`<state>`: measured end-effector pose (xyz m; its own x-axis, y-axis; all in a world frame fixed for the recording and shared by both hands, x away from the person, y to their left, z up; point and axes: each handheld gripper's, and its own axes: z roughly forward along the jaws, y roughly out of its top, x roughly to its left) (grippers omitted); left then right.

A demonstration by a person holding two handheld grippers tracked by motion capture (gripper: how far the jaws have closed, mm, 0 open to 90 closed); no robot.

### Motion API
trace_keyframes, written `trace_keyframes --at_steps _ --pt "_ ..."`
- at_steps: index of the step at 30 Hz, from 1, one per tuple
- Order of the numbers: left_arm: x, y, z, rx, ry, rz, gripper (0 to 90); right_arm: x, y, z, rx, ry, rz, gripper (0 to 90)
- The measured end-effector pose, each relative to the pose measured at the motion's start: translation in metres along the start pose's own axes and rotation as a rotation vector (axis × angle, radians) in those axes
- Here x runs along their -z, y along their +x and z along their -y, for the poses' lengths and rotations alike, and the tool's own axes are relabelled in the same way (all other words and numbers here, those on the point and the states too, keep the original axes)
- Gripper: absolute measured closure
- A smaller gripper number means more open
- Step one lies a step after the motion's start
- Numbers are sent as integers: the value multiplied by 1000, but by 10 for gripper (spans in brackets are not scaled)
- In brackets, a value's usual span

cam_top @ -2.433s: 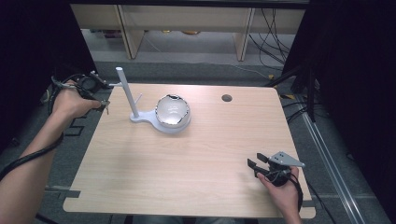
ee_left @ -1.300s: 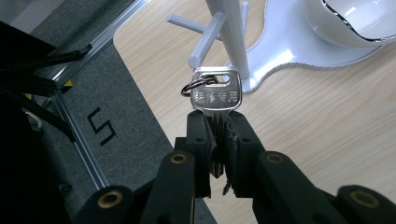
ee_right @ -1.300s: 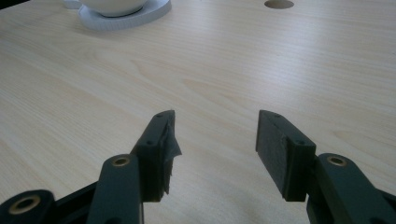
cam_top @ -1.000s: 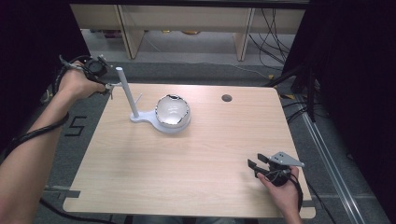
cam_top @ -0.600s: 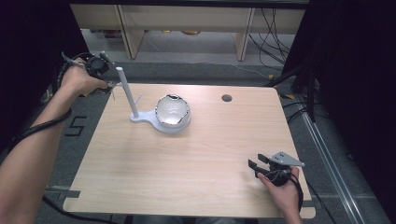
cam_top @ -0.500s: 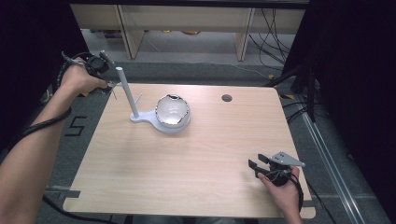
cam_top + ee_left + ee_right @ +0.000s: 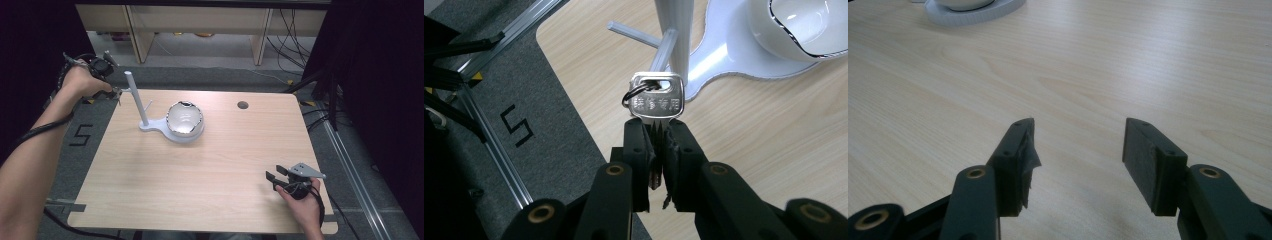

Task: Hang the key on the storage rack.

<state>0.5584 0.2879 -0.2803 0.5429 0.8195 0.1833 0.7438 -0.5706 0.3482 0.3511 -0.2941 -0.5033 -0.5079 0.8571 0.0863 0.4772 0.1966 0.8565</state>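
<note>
My left gripper (image 7: pixel 657 134) is shut on a silver key (image 7: pixel 657 95), gripping its blade. The key's head and split ring point up. It hangs just in front of a short side peg (image 7: pixel 665 46) of a white stand's upright post (image 7: pixel 676 30). In the high view the left gripper (image 7: pixel 116 91) is over the table's far left corner, beside the post (image 7: pixel 136 97). A white bowl (image 7: pixel 184 120) with a dark rim sits on the stand's base. My right gripper (image 7: pixel 273 181) rests near the front right edge, its jaws (image 7: pixel 1078 150) open and empty.
The wooden table (image 7: pixel 210 165) has a round cable hole (image 7: pixel 243 105) at the back right. A floor mark like a "5" (image 7: pixel 80 135) and an aluminium rail (image 7: pixel 489 145) lie left of the table. Shelving and cables stand behind.
My left gripper has lifted from the table's left edge and carried the key back and right, up to the stand's peg. The right gripper has stayed put.
</note>
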Motion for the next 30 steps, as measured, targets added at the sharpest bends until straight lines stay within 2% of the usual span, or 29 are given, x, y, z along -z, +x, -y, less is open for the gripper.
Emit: trace_keyframes --at_steps 8,11,15,18,21,26,27,29,30 --pt "0 3 -3 8 22 18 808 1 0 0 -5 4 -7 474" --pt "1 5 -2 49 33 51 807 1 -2 1 1 3 0 474" --pt "1 8 -2 63 34 65 807 0 -1 1 3 -9 6 474" --pt "5 12 -3 75 30 59 837 0 -1 1 3 -10 5 474" --pt "6 13 -5 68 55 38 878 -1 -1 1 3 -10 8 473" --pt "3 12 -10 67 51 24 877 -1 1 1 -3 3 2 472" --pt "3 12 -10 51 53 16 877 -1 1 1 1 -1 2 472" --pt "3 10 -10 60 52 8 877 -1 -1 2 7 -10 9 472" --pt "3 11 -10 62 49 10 877 -1 -1 2 6 3 15 472"
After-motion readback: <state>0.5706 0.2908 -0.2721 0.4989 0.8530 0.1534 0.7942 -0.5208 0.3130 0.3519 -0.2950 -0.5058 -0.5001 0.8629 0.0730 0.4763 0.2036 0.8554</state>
